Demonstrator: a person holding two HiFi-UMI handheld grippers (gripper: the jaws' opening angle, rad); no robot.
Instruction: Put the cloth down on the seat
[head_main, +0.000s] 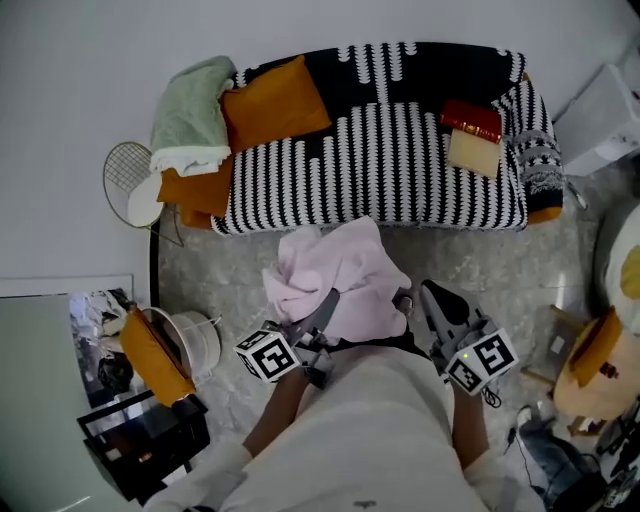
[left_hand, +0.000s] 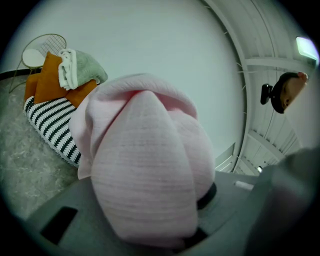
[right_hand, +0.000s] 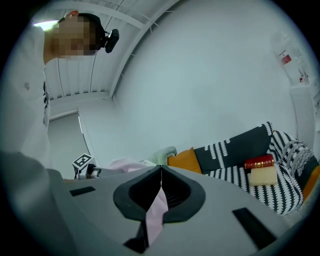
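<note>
Clamped into a thick bunch of the pink cloth (head_main: 335, 272), the left gripper (head_main: 327, 302) has its jaws almost buried. In the left gripper view the cloth (left_hand: 145, 165) swells over them and fills the middle of the picture, so only a dark sliver of pad (left_hand: 207, 195) peeks out at the right. Over on the other side, the right gripper (head_main: 415, 297) has its jaws pressed together on a thin strip of the same cloth (right_hand: 156, 212), which runs down between them as a narrow pink ribbon in the right gripper view. Seen from the head view, the cloth hangs in the air between the two grippers, in front of the striped sofa (head_main: 480, 75) and over the marbled floor (head_main: 215, 270), not on the seat (head_main: 380, 160). Its far edge just overlaps the sofa's front edge in the picture. It is crumpled, so no neat long axis shows, but it spreads widest from side to side, gripper to gripper, parallel to the sofa's front, with a loose peak pointing toward the seat. Its near edge and both hands are hidden behind the person's white top (head_main: 370, 430). On the sofa, an orange cushion (head_main: 275, 105) and a green towel (head_main: 190, 115) sit at the left end, and a red book (head_main: 472, 118) lies beside a pale block (head_main: 475, 152) toward the right.
</note>
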